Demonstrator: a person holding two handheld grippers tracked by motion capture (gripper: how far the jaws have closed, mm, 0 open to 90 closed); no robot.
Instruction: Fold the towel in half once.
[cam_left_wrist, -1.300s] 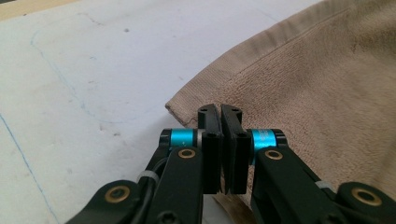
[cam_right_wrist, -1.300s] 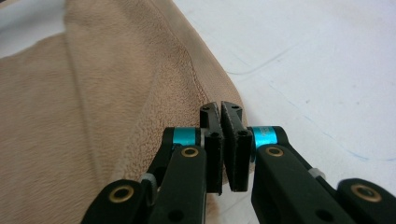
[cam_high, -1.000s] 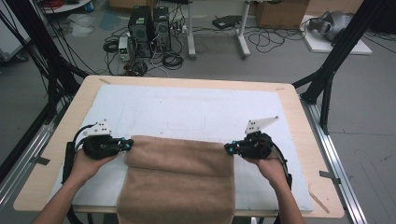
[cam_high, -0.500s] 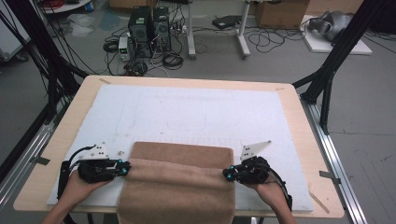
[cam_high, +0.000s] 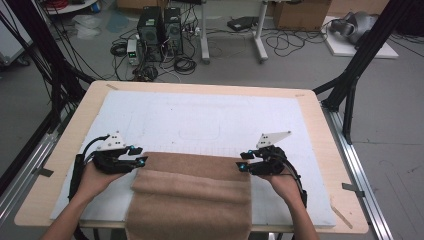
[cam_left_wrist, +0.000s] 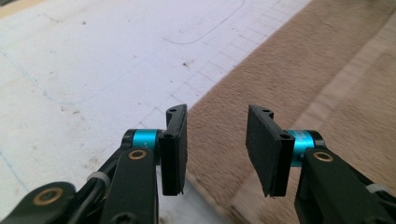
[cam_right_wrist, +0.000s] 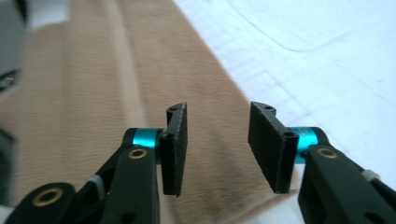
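Note:
A brown towel (cam_high: 192, 192) lies folded on the white mat (cam_high: 200, 120), with its near part hanging over the table's front edge. My left gripper (cam_high: 141, 160) is at the towel's left far corner, and my right gripper (cam_high: 242, 166) is at its right far corner. In the left gripper view the jaws of the left gripper (cam_left_wrist: 215, 149) stand apart above the towel's edge (cam_left_wrist: 280, 84) with nothing between them. In the right gripper view the right gripper (cam_right_wrist: 217, 147) is likewise open over the towel (cam_right_wrist: 93, 93).
The wooden table (cam_high: 320, 115) carries the white mat with faint grid lines. Black frame poles (cam_high: 357, 70) stand at the right and left. Computers and cables (cam_high: 160, 30) lie on the floor beyond the table.
Both grippers moved away from me again, toward the towel's far corners. The towel's far edge now lies folded over, with a fold line across its middle. Both grippers have let go of it.

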